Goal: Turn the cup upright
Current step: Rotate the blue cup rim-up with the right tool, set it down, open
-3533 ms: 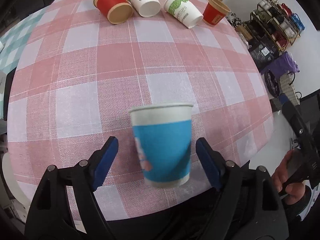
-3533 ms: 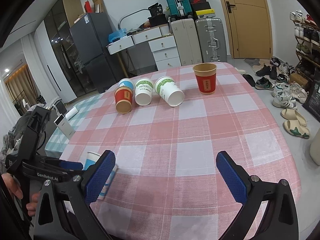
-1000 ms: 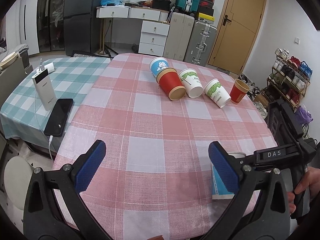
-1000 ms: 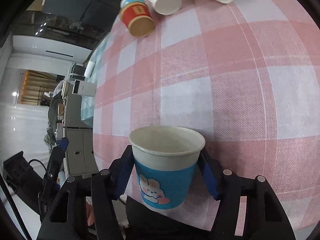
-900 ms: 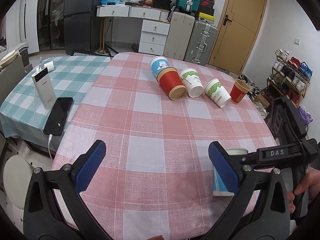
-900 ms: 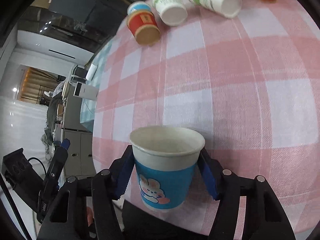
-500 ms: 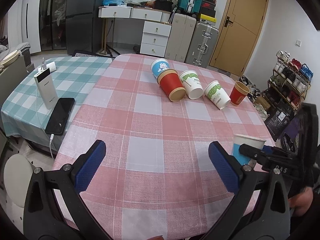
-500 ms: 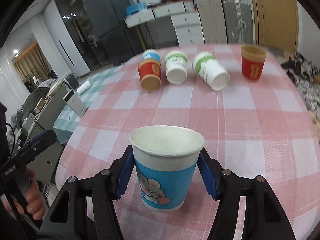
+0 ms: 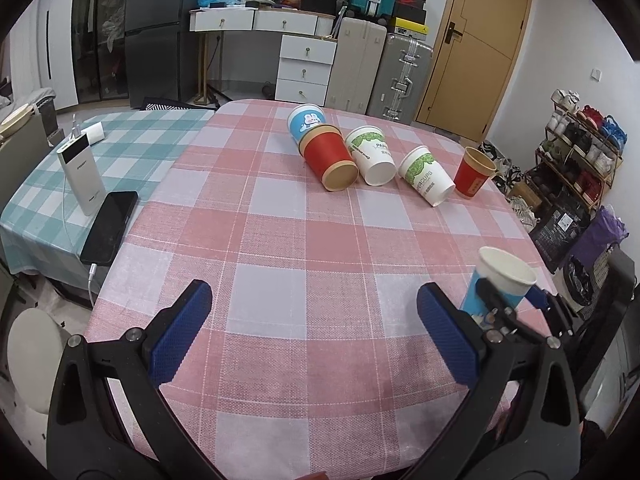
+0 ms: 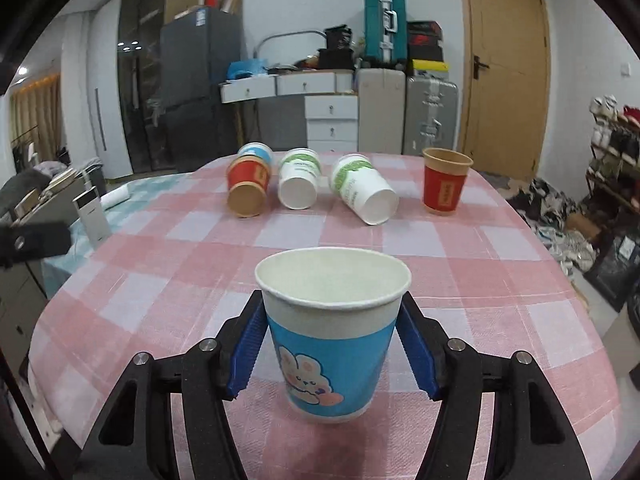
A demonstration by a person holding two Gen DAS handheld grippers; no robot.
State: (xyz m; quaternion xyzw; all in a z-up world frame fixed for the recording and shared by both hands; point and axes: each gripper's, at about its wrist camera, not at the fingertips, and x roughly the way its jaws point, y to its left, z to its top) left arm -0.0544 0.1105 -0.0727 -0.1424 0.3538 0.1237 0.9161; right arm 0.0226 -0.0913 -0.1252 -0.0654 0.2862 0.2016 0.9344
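Blue rabbit-print cup [image 10: 334,344] with white rim, pink-and-white checked tablecloth [image 10: 460,256], blue-padded black claw [image 10: 334,354]

Matt paper cup [image 10: 333,336] with a smooth blue print; woven pink checked tablecloth [image 10: 460,248]; ribbed blue plastic gripper pads [image 10: 245,354].
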